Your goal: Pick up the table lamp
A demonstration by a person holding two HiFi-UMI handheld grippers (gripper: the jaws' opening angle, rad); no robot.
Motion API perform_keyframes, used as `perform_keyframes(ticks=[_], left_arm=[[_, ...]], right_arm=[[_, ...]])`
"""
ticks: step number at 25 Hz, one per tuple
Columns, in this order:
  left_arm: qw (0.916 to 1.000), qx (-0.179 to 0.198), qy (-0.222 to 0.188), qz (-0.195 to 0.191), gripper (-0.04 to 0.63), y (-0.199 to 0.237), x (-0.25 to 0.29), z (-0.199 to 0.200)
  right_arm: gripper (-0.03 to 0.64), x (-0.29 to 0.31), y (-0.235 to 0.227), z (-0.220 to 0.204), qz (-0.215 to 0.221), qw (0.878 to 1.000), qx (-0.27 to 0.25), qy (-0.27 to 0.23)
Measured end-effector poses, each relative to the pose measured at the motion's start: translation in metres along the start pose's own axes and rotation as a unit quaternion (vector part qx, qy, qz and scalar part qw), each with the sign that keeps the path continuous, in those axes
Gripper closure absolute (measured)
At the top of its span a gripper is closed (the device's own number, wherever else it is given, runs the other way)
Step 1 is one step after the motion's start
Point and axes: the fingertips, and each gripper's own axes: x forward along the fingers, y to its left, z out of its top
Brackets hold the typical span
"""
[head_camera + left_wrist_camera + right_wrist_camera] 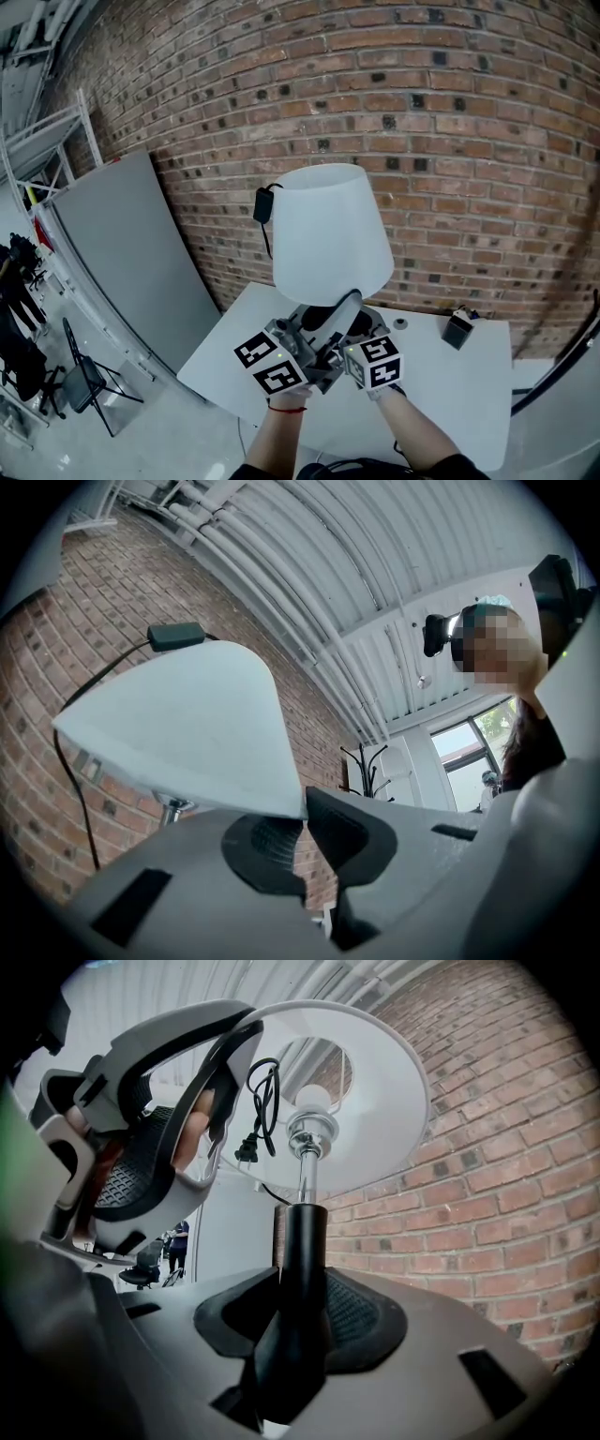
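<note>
The table lamp has a white cone shade (328,234) and a black stem (303,1251) with a chrome neck under the bulb. In the head view it hangs above the white table (469,394), with its base hidden behind the grippers. My left gripper (302,822) is shut on the shade's lower rim (281,803); it also shows in the right gripper view (202,1138). My right gripper (302,1288) is shut on the black stem. Both marker cubes (272,364) sit side by side below the shade. The lamp's cord and plug (251,1115) dangle beside the shade's rim.
A black adapter (264,204) on the cord hangs against the brick wall (450,141). A small black object (458,328) lies on the table's far right. A grey panel (131,253) leans at the left, with a folding chair (84,380) on the floor below.
</note>
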Motion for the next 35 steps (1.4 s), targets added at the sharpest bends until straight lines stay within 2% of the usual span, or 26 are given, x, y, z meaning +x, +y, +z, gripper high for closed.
perform_keyframes(ticks=[22,35], left_arm=[[0.9986,0.049,-0.002,-0.022,0.577,-0.032,0.026,0.047],[0.9977,0.061,-0.006,-0.028,0.577,-0.037,0.034,0.059]], right_arm=[[0.465,-0.013,-0.001,0.069,0.003,0.999,-0.021,-0.05],[0.466,-0.014,-0.004,0.086,0.002,0.998,-0.025,-0.061]])
